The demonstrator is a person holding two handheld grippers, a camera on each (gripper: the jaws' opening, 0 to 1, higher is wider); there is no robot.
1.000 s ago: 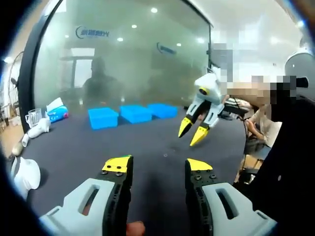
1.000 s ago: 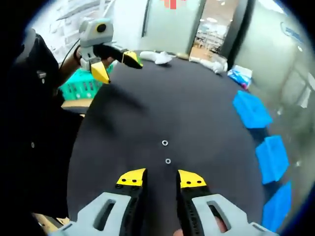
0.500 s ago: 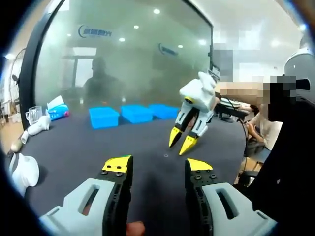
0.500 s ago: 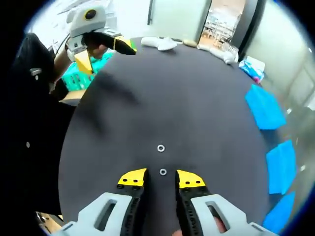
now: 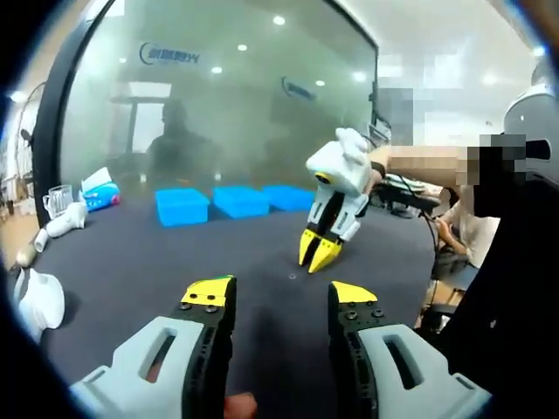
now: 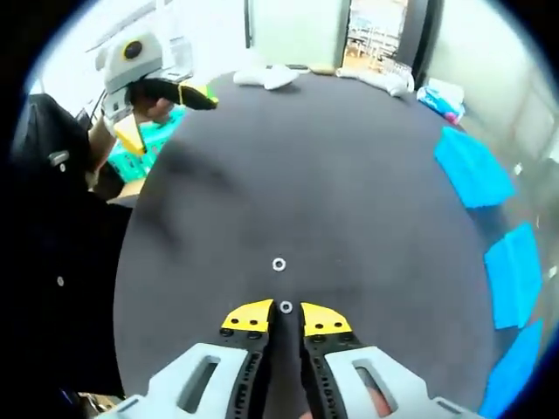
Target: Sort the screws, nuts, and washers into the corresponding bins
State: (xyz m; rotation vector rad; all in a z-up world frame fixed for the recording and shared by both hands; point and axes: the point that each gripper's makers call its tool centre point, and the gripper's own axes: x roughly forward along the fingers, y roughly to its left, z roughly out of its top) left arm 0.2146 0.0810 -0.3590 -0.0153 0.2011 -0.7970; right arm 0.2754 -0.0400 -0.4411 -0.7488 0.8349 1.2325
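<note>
Two small metal washers lie on the dark table (image 6: pixel 349 175). One washer (image 6: pixel 286 306) sits right between the tips of my right gripper (image 6: pixel 286 314), whose jaws have closed in on it at the table surface. The other washer (image 6: pixel 279 264) lies free just beyond. In the left gripper view the right gripper (image 5: pixel 320 254) points down at the table with its yellow tips together. My left gripper (image 5: pixel 279 295) is open and holds nothing; it hovers by the table's edge (image 6: pixel 166 113). Three blue bins (image 5: pixel 183 208) (image 5: pixel 240 201) (image 5: pixel 288 195) stand in a row at the far side.
White cloth-like items (image 5: pixel 39 301), a clear cup (image 5: pixel 59 205) and a tissue pack (image 5: pixel 100 199) sit along the table's left end. A green basket (image 6: pixel 144 144) stands off the table beside the person's dark sleeve (image 6: pixel 52 262). A glass wall rises behind the bins.
My right gripper has come down to the table and its jaws have narrowed from open to shut around the nearer washer. The left gripper has held still.
</note>
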